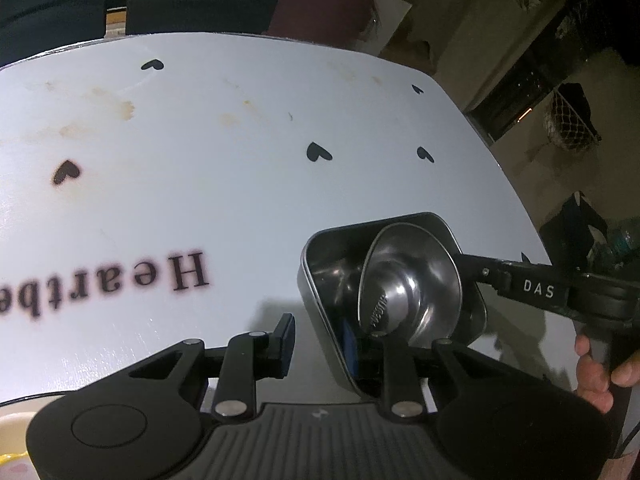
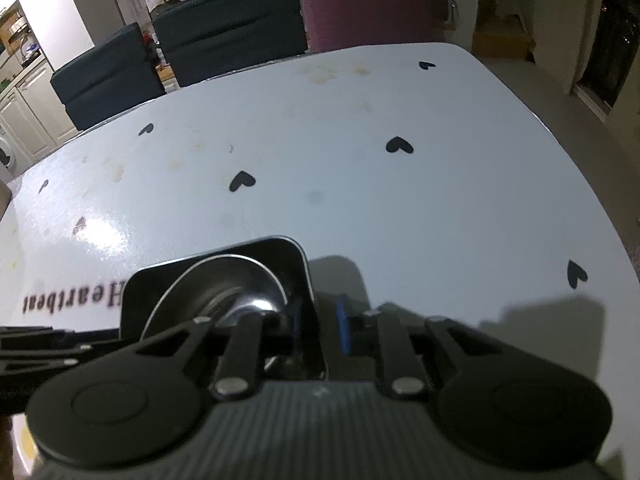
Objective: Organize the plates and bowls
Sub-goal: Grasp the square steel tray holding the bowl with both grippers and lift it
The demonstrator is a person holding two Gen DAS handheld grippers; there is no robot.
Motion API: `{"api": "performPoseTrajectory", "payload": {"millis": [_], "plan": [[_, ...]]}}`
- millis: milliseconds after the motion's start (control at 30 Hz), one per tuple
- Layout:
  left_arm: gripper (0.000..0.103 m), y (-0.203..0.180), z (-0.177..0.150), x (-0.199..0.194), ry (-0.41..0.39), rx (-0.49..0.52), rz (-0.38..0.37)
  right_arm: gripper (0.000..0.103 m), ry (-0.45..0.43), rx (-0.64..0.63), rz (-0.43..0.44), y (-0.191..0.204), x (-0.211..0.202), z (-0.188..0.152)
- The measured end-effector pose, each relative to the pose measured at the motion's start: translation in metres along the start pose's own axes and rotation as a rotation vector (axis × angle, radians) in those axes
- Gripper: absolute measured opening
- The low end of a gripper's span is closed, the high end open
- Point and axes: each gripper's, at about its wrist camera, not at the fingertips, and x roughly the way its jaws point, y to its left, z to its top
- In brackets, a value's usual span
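Home dining area, white table (image 2: 360, 184), upholstered chairs (image 2: 228, 28), kitchen cabinets (image 2: 28, 108)

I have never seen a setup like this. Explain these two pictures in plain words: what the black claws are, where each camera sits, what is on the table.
No robot here: a person holds a two-fingered gripper in each hand, each with a camera looking along its fingers. One picture is from the left gripper, the other from the right gripper. Over the white table with black hearts, both meet at a steel tray with a round steel bowl leaning inside. The right gripper pinches the tray's wall; the left is open, straddling another wall.
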Motion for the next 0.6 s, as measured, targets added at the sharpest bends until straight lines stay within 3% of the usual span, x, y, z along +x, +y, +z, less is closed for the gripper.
{"api": "performPoseTrajectory", "payload": {"millis": [100,200,600], "plan": [[0.016,-0.002,0.001,-0.001,0.016,0.000,-0.010,0.006,0.005,-0.007,-0.003,0.000,-0.003,0.002],[0.010,-0.004,0.001,-0.001,0.025,0.005,-0.017,0.005,0.022,-0.005,0.006,-0.002,-0.006,0.001],[0.009,-0.001,0.002,0.001,0.016,-0.010,-0.027,0.004,0.021,-0.026,0.061,-0.010,-0.011,-0.007]]}}
